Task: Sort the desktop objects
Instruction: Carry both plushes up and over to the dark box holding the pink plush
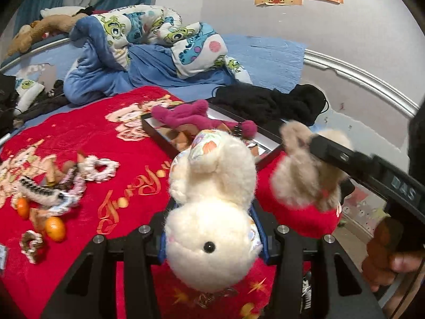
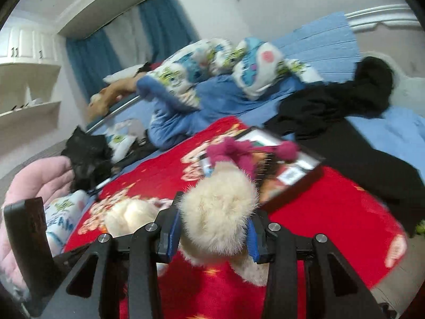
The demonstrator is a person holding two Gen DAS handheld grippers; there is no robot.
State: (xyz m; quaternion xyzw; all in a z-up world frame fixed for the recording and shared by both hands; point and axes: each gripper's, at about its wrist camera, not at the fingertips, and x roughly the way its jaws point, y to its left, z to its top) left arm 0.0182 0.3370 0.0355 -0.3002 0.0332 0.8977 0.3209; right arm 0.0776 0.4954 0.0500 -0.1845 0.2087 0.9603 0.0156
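cream plush toy between left gripper fingers

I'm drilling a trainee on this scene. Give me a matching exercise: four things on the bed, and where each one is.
Things:
1. white plush
2. beige plush
3. magenta plush
4. oranges

Places:
A. lying on the black tray
B. between the left gripper's fingers
C. loose on the red blanket, far left
D. between the right gripper's fingers

Pairs: 1-B, 2-D, 3-A, 4-C
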